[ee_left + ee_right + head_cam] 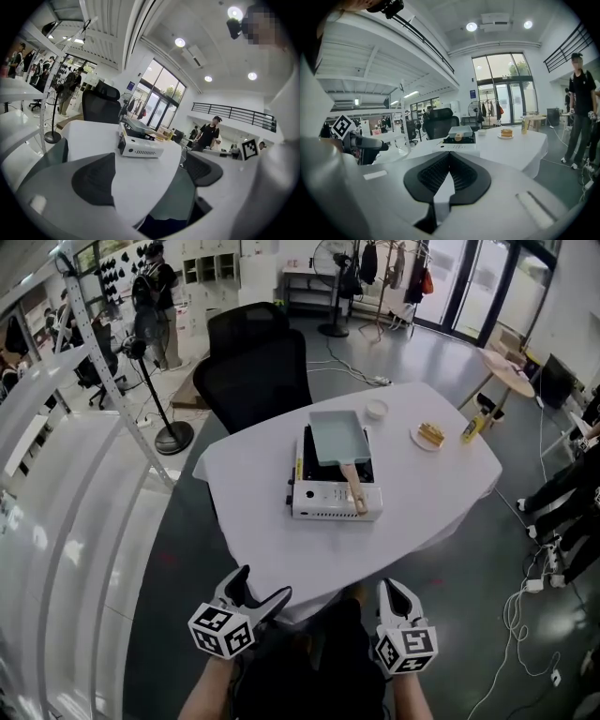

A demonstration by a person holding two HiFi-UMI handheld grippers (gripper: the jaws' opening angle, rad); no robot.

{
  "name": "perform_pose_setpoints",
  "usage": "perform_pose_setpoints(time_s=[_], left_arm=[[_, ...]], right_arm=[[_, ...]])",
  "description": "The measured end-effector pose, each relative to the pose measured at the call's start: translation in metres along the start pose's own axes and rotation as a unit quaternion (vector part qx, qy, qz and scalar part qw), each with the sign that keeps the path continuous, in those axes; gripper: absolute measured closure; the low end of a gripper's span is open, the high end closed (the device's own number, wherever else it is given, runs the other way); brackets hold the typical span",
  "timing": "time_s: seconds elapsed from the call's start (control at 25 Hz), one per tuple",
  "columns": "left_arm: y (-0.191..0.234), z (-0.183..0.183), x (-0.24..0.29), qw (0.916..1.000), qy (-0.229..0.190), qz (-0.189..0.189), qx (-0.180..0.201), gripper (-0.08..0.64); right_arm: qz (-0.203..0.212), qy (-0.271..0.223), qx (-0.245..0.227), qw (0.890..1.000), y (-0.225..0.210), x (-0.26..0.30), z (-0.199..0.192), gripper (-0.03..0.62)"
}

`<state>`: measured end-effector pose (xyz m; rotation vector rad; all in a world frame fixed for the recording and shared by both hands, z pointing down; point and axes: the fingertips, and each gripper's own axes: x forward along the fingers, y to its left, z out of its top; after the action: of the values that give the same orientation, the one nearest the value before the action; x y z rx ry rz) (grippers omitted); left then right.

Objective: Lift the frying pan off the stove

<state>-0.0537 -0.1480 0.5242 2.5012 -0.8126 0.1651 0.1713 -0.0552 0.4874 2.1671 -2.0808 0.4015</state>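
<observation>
A rectangular pale blue-grey frying pan [336, 436] with a wooden handle [353, 487] sits on a white portable stove [336, 493] in the middle of the white table [253, 531]. The handle points toward me. Both grippers hang below the table's near edge, well short of the stove. My left gripper [261, 594] is open with nothing between its jaws. My right gripper [395, 594] is shut and empty. The stove [139, 146] shows ahead in the left gripper view, and the pan [460, 131] shows far off in the right gripper view.
A black office chair [255, 371] stands behind the table. A small white bowl [376, 409], a plate with food [429, 435] and a yellow bottle [472, 427] sit at the table's far right. A fan stand [172, 435] and a steel post [112, 381] are at left. People stand around the room.
</observation>
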Motion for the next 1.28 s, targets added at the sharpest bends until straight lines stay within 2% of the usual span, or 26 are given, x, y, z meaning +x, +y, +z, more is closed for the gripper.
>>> perform_pose_setpoints(time_s=[0.28,0.6,1.0,1.28], left_arm=[[0.002,0.007,0.031,1.0000,-0.001,0.008,-0.001,0.052],[0.008,0.042,0.104,0.9996,-0.014,0.024,-0.003,0.052],[0.023,0.097,0.178,0.9958,-0.058,0.070,-0.017,0.052],[0.029,0.123,0.219,0.9922,-0.073,0.100,-0.015,0.052]], right_arm=[[0.016,0.003,-0.005,1.000,-0.015,0.030,0.003,0.588],[0.036,-0.002,-0.015,0.999,-0.068,0.097,0.038,0.588],[0.099,-0.009,-0.039,0.994,-0.115,0.192,0.090,0.588],[0.136,0.000,-0.042,0.990,-0.143,0.236,0.101,0.588]])
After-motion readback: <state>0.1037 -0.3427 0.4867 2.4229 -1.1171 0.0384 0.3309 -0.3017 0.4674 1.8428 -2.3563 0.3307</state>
